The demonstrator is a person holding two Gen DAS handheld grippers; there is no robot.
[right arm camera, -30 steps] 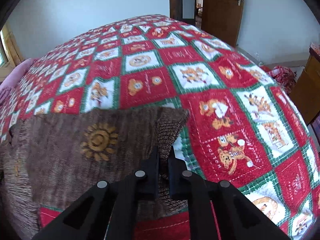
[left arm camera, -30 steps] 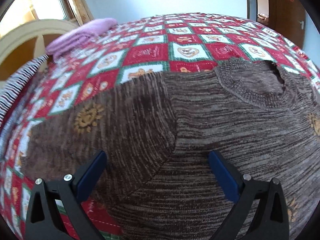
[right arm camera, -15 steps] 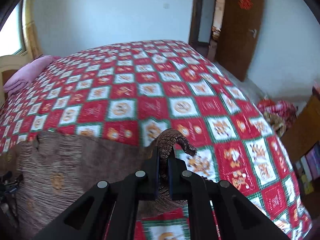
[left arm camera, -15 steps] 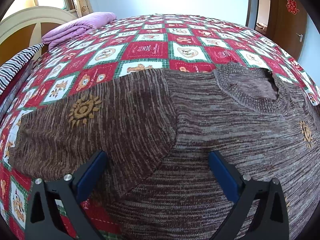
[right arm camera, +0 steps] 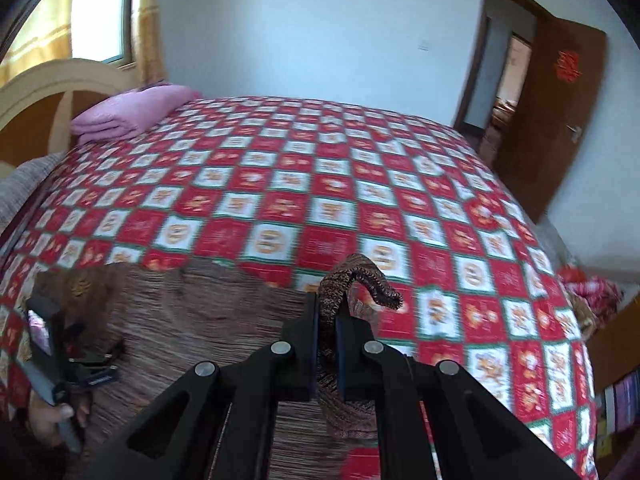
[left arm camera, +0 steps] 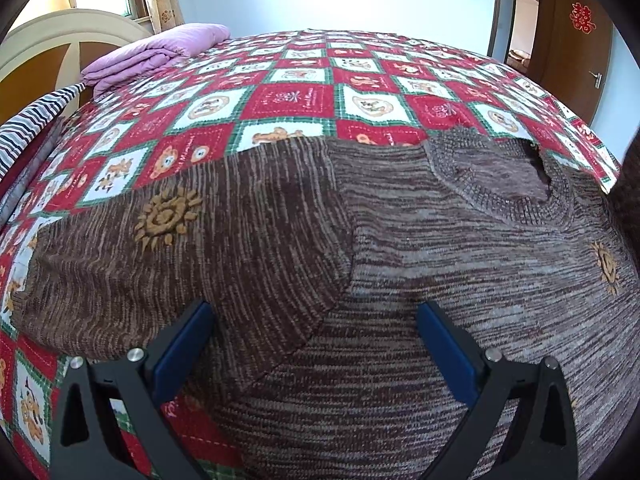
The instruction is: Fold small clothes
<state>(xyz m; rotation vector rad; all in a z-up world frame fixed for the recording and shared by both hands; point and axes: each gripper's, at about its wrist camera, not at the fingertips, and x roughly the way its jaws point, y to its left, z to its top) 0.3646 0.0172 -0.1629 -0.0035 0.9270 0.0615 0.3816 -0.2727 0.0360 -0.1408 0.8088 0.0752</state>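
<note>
A brown striped knit sweater (left arm camera: 400,264) with orange sun motifs lies flat on the red patchwork bed quilt (left arm camera: 304,100), collar toward the far right. My left gripper (left arm camera: 314,344) is open and empty, hovering over the sweater near the left sleeve seam. My right gripper (right arm camera: 329,320) is shut on the cuff of the sweater's right sleeve (right arm camera: 360,276) and holds it lifted above the bed. The sweater's body (right arm camera: 192,320) lies below and to the left in the right wrist view, where the left gripper's body (right arm camera: 52,356) also shows.
A folded pink blanket (left arm camera: 156,52) lies at the head of the bed by the cream headboard (left arm camera: 60,36). A striped cloth (left arm camera: 28,128) hangs at the left edge. A brown door (right arm camera: 548,128) stands open at the right, with red cloth (right arm camera: 592,292) on the floor.
My right gripper has risen and pulled back with the sleeve cuff, lifting it off the bed. My left gripper has stayed open over the sweater, tilting up slightly.
</note>
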